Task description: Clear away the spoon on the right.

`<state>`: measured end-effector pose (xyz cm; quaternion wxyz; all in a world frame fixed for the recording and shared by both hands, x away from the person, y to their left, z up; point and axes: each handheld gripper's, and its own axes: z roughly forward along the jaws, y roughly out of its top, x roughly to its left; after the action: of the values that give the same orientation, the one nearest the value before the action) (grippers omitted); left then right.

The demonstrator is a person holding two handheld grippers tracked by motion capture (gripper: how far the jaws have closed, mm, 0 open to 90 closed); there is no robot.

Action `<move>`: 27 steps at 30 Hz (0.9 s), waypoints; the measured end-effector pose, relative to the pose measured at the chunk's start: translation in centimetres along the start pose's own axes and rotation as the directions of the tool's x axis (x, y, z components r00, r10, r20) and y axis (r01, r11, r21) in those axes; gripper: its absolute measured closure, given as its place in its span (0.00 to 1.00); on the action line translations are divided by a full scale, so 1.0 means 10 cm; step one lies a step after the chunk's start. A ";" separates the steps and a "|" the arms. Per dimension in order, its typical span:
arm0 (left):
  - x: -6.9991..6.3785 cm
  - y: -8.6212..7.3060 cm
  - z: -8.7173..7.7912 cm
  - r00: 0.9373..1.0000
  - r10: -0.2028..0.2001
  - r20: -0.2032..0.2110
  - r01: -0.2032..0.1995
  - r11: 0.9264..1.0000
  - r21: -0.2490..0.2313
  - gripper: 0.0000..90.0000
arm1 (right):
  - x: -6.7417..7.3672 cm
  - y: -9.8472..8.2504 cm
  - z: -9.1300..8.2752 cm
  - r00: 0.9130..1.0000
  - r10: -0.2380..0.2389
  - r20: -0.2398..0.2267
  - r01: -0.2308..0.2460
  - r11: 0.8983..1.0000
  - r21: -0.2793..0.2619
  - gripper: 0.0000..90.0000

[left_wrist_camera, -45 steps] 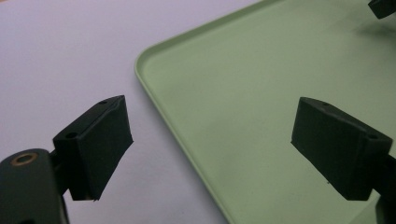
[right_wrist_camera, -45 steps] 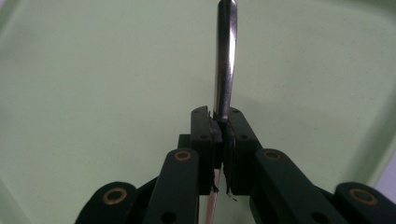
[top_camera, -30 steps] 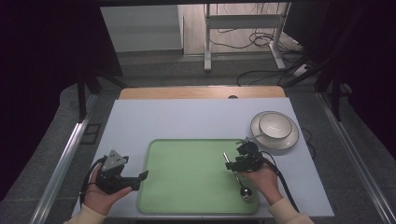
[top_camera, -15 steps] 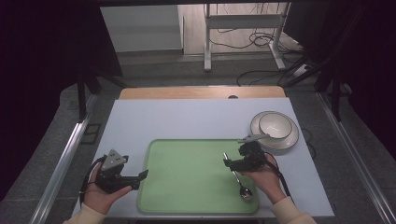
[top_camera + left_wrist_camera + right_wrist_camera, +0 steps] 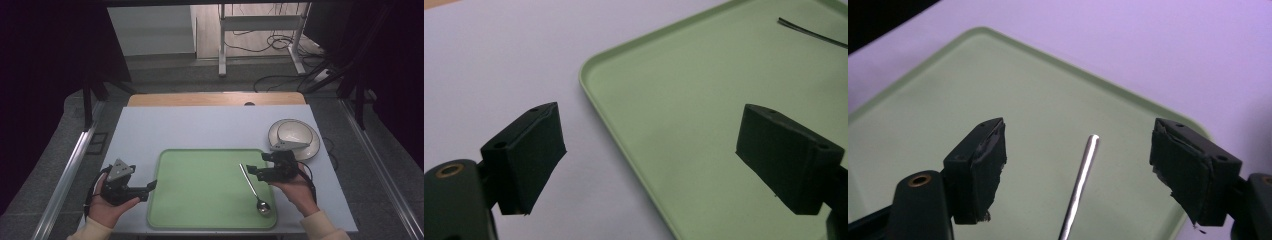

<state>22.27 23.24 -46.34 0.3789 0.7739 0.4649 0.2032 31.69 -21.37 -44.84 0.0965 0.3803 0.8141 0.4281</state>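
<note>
Right gripper (image 5: 256, 172) lifted, jaws just opened; spoon (image 5: 254, 189) released on tray (image 5: 200, 200).

Your high view looks forward and down over the whole pale grey desk (image 5: 200, 130). Each gripper view sits close above the flat green plastic tray (image 5: 704, 100), facing across it; both share its middle with the high view.

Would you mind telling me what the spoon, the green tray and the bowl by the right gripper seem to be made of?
The spoon looks like polished metal: silvery, with a bright glint along its handle. The green tray is probably plastic: matte, evenly coloured, with a moulded rounded rim. The bowl seems to be glazed ceramic, off-white and smooth, though plastic cannot be ruled out.
</note>
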 end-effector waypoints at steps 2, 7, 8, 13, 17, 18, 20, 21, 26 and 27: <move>0.00 0.00 0.01 1.000 0.003 -0.001 -0.003 1.000 0.003 0.13 | 0.01 0.00 -0.07 1.000 -0.005 0.003 0.005 1.000 -0.017 0.24; -0.02 -0.01 0.00 1.000 0.009 -0.001 -0.009 1.000 0.001 0.13 | 0.04 -0.04 -0.31 1.000 -0.016 0.020 0.017 0.998 -0.063 0.24; -0.03 -0.01 0.00 1.000 0.011 -0.001 -0.011 1.000 -0.002 0.13 | 0.05 -0.06 -0.36 0.999 -0.020 0.031 0.022 0.997 -0.069 0.24; -0.06 0.00 -0.02 1.000 0.016 -0.006 -0.016 1.000 -0.009 0.13 | 0.01 -0.24 -0.63 0.997 0.002 0.071 0.006 0.994 -0.106 0.25; -0.07 0.01 0.00 1.000 0.022 -0.005 -0.022 1.000 -0.011 0.13 | -0.08 -0.41 -0.78 0.994 0.034 0.100 -0.021 0.992 -0.126 0.25; -0.06 0.02 0.01 1.000 0.021 -0.005 -0.021 1.000 -0.009 0.13 | -0.12 -0.46 -0.80 0.993 0.043 0.106 -0.030 0.991 -0.130 0.25; -0.05 0.02 0.02 1.000 0.020 -0.005 -0.020 1.000 -0.004 0.13 | -0.17 -0.53 -0.83 0.991 0.076 0.109 -0.062 0.990 -0.126 0.25; -0.05 0.02 0.02 1.000 0.020 -0.005 -0.020 1.000 -0.004 0.13 | -0.19 -0.56 -0.83 0.991 0.085 0.107 -0.072 0.990 -0.122 0.25; -0.05 0.02 0.04 1.000 0.021 -0.004 -0.021 1.000 -0.001 0.13 | -0.18 -0.56 -0.80 0.992 0.061 0.107 -0.049 0.993 -0.110 0.25; -0.05 0.02 0.04 1.000 0.022 -0.004 -0.022 1.000 -0.001 0.13 | -0.17 -0.56 -0.79 0.993 0.055 0.105 -0.043 0.993 -0.113 0.25</move>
<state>22.41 22.60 -46.36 0.3764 0.7783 0.4571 0.2090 26.02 -29.44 -44.56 0.1508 0.4169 0.7732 0.4535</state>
